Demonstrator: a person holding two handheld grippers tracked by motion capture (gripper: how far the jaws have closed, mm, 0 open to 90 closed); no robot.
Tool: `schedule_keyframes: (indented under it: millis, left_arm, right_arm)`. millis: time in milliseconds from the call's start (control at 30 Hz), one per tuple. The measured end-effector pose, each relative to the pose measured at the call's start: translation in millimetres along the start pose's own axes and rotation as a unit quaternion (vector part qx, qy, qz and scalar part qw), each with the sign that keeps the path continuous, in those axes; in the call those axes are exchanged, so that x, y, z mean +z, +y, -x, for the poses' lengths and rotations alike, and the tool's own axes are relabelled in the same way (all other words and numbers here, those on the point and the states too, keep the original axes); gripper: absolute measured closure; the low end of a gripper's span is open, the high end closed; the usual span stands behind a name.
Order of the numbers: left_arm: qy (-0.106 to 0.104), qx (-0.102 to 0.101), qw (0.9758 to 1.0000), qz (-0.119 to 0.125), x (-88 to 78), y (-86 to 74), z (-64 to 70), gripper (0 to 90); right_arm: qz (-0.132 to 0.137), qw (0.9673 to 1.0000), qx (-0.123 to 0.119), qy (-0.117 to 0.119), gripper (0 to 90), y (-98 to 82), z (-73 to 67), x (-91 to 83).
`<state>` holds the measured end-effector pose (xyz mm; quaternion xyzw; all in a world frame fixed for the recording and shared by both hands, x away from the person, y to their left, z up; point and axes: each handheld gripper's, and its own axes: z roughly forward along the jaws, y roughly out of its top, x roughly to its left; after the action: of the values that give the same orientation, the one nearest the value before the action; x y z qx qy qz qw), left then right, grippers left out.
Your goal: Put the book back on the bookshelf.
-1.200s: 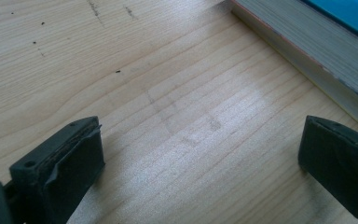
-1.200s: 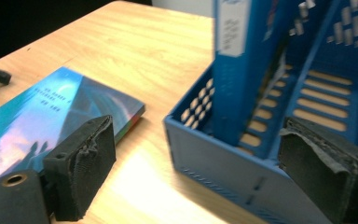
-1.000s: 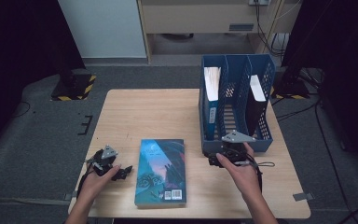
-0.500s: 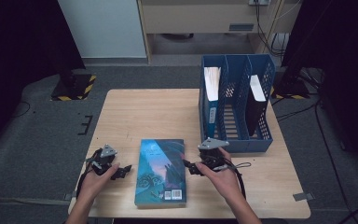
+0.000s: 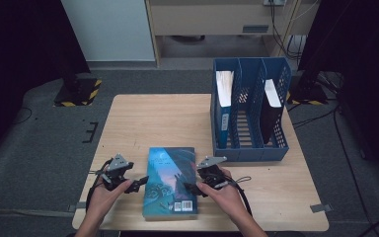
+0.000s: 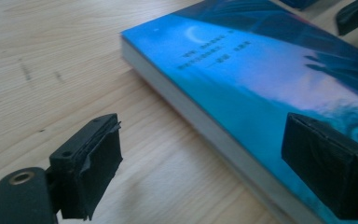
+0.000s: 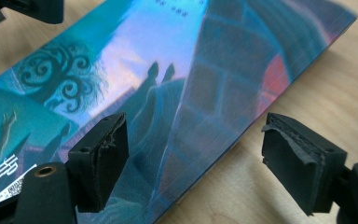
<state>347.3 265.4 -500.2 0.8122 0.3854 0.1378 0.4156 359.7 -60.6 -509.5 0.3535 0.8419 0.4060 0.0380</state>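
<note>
Right tool now across from the file rack to the book, jaws narrowing astride its edge, not gripping; left tool likewise.

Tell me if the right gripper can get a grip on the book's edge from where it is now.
Probably yes: the right gripper is open, its jaws straddle the book's edge, and nothing lies between them.

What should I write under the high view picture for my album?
Two claws, left and right, open at a blue book's edges.
</note>
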Motion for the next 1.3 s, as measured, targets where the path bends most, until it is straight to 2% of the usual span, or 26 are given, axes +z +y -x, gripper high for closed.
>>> schedule_keyframes:
  millis: [100,167,300,400,567,867,1033,1300]
  left_arm:
    - [-0.01,0.007,0.9999,-0.003,2.8,1.3,8.4,12.6]
    - [-0.024,0.007,0.9996,-0.01,7.4,0.6,12.0,13.2]
    - [-0.03,0.012,0.9994,-0.015,11.6,1.2,15.8,13.2]
    - [-0.033,0.017,0.9988,-0.031,15.1,-0.5,16.7,16.2]
    - [-0.056,0.002,0.998,-0.03,18.2,-2.1,15.7,20.2]
    - [-0.068,-0.003,0.9974,-0.026,21.7,-2.0,8.6,20.2]
    - [-0.078,-0.015,0.9967,-0.021,25.3,-2.4,2.2,20.0]
    - [-0.082,-0.009,0.9964,-0.018,26.6,-2.2,0.6,19.9]
  right_arm:
    - [-0.005,1.0,0.004,0.003,21.9,-2.5,-0.1,2.7]
    - [-0.004,0.9999,0.011,0.011,21.0,-3.8,0.8,4.0]
    - [-0.002,0.9996,0.022,0.016,18.7,-5.5,2.3,5.1]
    - [-0.004,0.9994,0.026,0.024,18.5,-5.9,1.7,6.6]
    - [-0.005,0.9991,0.031,0.03,16.8,-6.5,0.9,8.4]
    - [-0.011,0.9992,0.028,0.026,17.1,-6.3,-1.9,7.0]
    - [-0.011,0.9992,0.025,0.029,17.0,-6.9,-0.7,7.1]
    - [-0.016,0.9969,0.054,0.056,16.6,-9.4,5.7,9.0]
